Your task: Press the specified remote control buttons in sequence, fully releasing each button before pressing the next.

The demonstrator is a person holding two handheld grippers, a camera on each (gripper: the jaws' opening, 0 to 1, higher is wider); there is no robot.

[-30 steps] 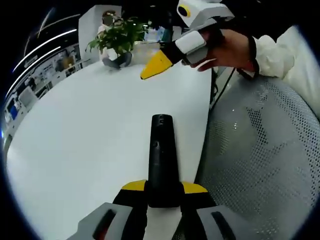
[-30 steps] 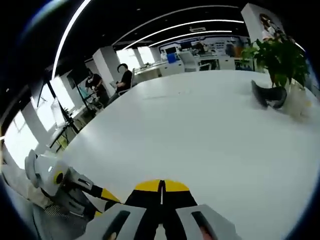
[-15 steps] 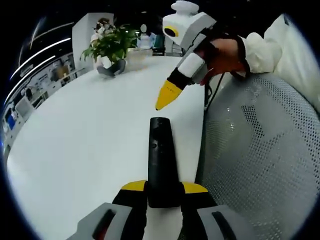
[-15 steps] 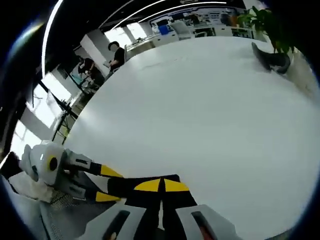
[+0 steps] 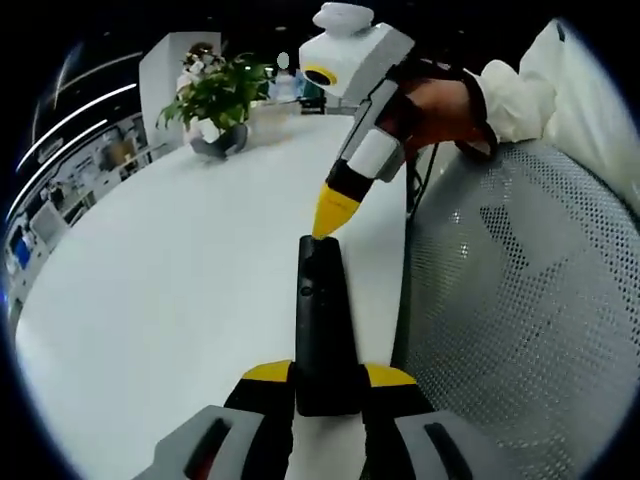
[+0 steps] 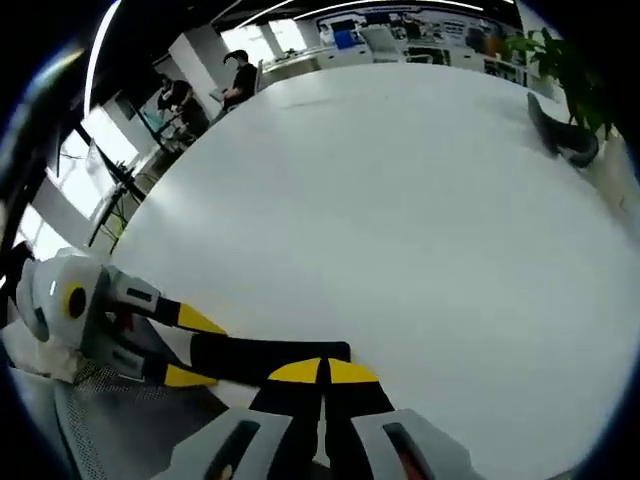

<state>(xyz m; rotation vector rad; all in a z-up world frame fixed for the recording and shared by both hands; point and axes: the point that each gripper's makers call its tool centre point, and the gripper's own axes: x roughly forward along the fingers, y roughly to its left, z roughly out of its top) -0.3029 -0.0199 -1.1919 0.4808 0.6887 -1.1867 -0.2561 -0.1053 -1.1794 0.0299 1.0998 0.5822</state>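
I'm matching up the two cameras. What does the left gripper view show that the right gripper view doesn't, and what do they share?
Left gripper view alone: the person's hand on the right tool, a pale sleeve, and a grey mesh chair beside the table.

Right gripper view alone: people standing far off at desks past the table, and bright windows.

Shared: the white table, the black remote control clamped in the left tool, the shut right tool with its yellow tip at the remote's far end, and the potted plant.

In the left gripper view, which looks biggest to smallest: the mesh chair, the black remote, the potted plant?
1. Mesh chair.
2. Black remote.
3. Potted plant, though it sits farther away, so its true size is unsure.
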